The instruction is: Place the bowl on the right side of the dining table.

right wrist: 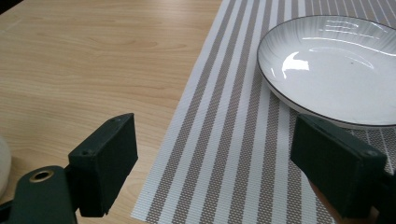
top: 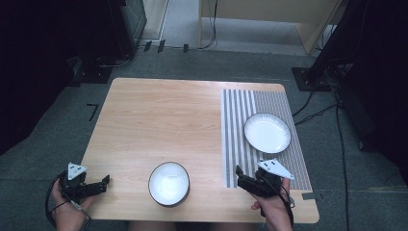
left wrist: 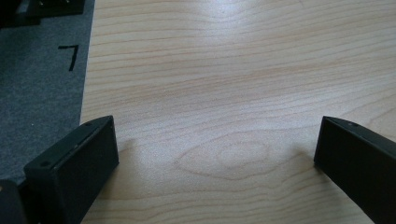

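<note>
A: We logged the start state. The left gripper (top: 98,185) sat at the near left corner of the table (top: 159,115), jaws wide apart over bare wood and holding nothing, as its own view confirmed. The right gripper (top: 239,177) hovered at the near edge of the striped mat (top: 238,120), jaws also spread, nothing between them.

B: And the things we took to be in play?

A: The plate (top: 267,133) lay on the mat, ahead of the right gripper and slightly to its right, near but not touching. In the right gripper view the plate (right wrist: 336,70) sat just beyond the right jaw, its rim close to the jaw tip. The bowl (top: 169,183) stood on the wood between the two grippers, nearer the right one; a sliver of it (right wrist: 3,163) showed at that view's left edge.

B: Which step did we judge this to be?

A: Approach, before any grasp. We read the right gripper as lining up on the plate, though the bowl was about as close, so we marked that as a judgement only.

B: What did the next move call for?

A: For the plate: advance forward and a little right, drop one jaw under the near rim and the other above it, then close. The rim lay low on the mat, so we expected a shallow, tilted entry would be needed. The left gripper had a clear run rightward to the bowl.
</note>
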### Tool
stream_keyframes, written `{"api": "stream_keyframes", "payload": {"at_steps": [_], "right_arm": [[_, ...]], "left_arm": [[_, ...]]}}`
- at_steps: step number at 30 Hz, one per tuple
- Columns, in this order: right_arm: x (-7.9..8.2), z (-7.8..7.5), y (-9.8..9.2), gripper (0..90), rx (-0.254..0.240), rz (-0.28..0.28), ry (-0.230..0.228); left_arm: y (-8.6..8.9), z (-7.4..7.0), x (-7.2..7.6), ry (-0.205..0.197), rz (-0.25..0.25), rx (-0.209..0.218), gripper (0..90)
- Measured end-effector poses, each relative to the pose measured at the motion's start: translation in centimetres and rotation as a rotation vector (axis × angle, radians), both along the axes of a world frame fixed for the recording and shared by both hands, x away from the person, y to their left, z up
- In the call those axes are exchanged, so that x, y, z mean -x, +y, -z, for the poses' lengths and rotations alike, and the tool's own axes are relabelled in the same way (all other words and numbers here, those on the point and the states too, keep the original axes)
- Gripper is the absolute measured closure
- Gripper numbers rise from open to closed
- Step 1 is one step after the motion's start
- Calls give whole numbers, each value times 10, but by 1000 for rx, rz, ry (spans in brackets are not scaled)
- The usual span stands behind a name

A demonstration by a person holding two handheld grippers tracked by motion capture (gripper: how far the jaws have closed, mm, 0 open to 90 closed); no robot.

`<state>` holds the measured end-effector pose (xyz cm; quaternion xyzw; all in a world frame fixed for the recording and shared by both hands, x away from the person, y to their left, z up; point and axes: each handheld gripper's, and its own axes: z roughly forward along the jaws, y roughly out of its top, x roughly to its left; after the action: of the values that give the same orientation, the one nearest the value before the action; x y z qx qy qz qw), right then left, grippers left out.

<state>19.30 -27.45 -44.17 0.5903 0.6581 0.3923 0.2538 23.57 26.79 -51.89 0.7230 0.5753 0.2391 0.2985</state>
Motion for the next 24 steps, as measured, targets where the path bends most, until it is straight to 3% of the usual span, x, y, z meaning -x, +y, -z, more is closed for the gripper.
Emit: {"api": "stream_keyframes", "payload": {"at_steps": [24], "right_arm": [[-8,-6,41,119,-24,-73,-10]], "left_arm": [[0,0,0,0,-4,1,0]]}}
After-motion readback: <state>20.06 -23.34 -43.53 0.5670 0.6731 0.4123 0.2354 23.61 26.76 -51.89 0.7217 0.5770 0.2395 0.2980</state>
